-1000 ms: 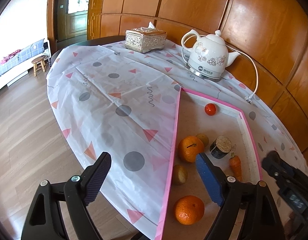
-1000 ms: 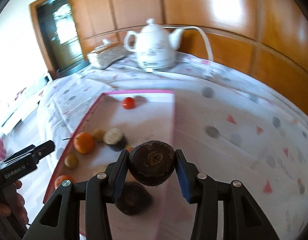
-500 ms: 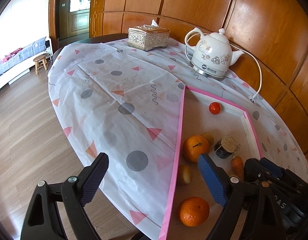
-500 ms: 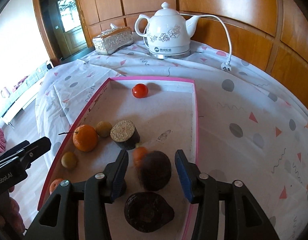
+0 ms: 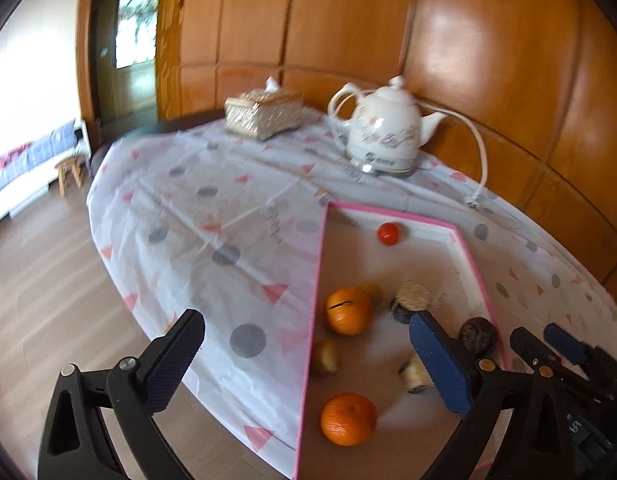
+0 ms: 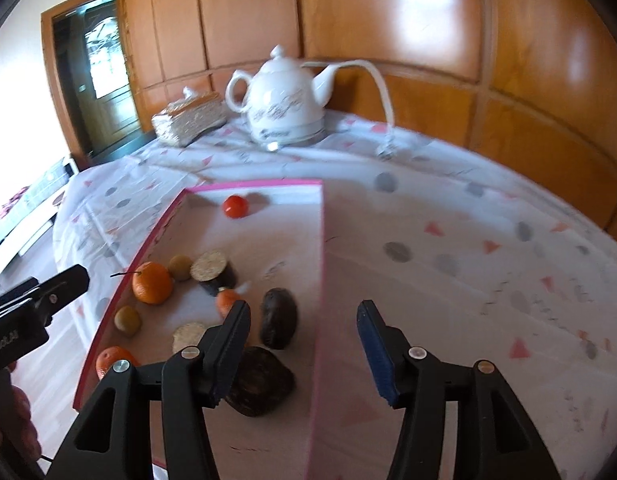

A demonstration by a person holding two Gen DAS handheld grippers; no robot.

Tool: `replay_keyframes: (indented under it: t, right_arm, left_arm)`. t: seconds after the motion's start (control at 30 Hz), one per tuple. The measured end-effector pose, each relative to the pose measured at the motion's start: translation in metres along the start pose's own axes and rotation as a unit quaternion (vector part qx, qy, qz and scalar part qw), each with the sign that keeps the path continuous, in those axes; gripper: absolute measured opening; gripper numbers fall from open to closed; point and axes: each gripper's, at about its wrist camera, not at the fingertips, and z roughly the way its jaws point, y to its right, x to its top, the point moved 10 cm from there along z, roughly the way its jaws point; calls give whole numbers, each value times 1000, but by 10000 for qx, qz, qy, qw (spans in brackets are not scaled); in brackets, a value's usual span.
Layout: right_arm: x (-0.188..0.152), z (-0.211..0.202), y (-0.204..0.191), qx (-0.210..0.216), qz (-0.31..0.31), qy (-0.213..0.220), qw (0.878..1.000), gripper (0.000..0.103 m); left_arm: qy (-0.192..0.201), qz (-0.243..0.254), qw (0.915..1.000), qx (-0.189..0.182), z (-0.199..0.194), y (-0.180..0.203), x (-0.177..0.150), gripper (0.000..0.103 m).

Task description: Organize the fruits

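A pink-rimmed tray (image 6: 319, 280) (image 5: 313, 304) on the table holds the fruit: two oranges (image 5: 347, 311) (image 5: 347, 419), a red tomato (image 6: 235, 206) (image 5: 389, 234), two dark brown fruits (image 6: 278, 318) (image 6: 260, 386), small brownish fruits (image 5: 325, 356) (image 6: 127, 320), a small carrot (image 6: 227, 300) and a cut dark piece (image 6: 213, 267). My right gripper (image 6: 304, 348) is open and empty, above the tray's right rim, beside the dark fruits. My left gripper (image 5: 304, 364) is open and empty over the tray's left rim. The right gripper also shows in the left wrist view (image 5: 548, 344).
A white floral kettle (image 5: 384, 136) (image 6: 286, 110) with a cord stands at the back of the table. A gold tissue box (image 5: 263, 112) (image 6: 190, 118) sits left of it. Wood panel wall lies behind. The table edge and wooden floor lie left.
My right gripper let go of the dark brown fruit in the tray, opened wide and drew back to the right. The left gripper tilted up a little.
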Motion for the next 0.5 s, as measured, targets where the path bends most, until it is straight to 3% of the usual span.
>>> replay_keyframes:
  t: [0.07, 0.23, 0.5]
  right_arm:
    - [-1, -10, 6, -137, 50, 126, 9998, 65]
    - [-11, -26, 17, -471, 75, 296, 9984, 65]
    - [-29, -33, 38, -681, 381, 226, 9967, 65]
  left_arm:
    - [118, 195, 9997, -13, -7, 9, 0, 103]
    - [361, 527, 9979, -131, -22, 28, 3, 103]
    - [638, 784, 9946, -230, -37, 42, 8, 103]
